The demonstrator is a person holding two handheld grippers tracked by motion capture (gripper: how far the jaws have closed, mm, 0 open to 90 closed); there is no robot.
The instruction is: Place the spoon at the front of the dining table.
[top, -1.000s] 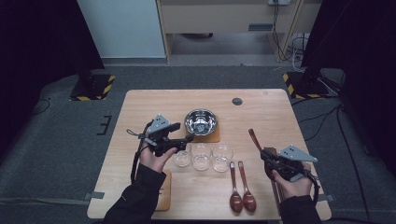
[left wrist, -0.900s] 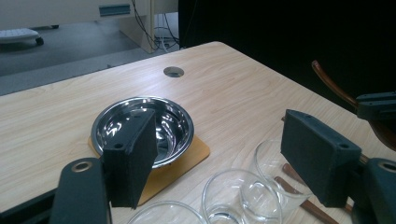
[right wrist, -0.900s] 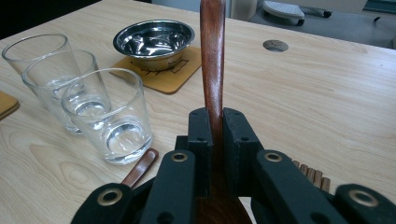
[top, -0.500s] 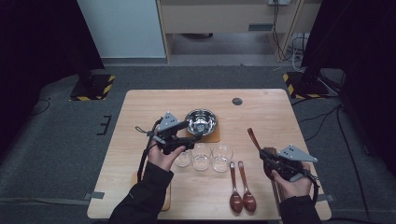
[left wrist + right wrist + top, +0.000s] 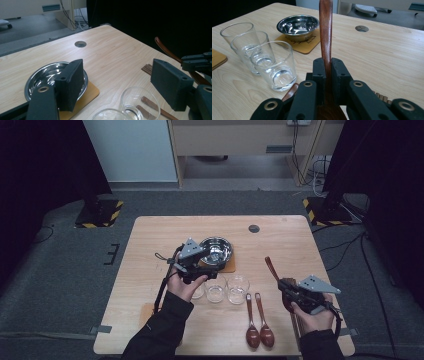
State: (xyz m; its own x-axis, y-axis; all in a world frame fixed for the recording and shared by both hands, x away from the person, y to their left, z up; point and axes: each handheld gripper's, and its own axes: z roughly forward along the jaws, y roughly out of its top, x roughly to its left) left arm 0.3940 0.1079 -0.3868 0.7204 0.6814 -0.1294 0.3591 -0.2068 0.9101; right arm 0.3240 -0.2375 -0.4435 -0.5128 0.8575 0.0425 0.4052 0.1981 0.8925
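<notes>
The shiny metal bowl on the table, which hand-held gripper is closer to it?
Left. The left hand-held gripper hovers open beside the shiny round metal bowl. The right hand-held gripper is farther off by the table's right edge, clamping a brown wooden spoon.

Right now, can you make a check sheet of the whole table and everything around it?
Surface: wooden table, round hole near the far edge.
Job's things: brown spoon; steel bowl on a coaster; three glasses in a row.
Clutter: two spoons lying flat; chopsticks.
Grippers: right gripper shut on the spoon; left gripper open, empty, beside the bowl.
Cables: one trails from the left gripper.
Surroundings: grey floor, striped floor blocks.
</notes>
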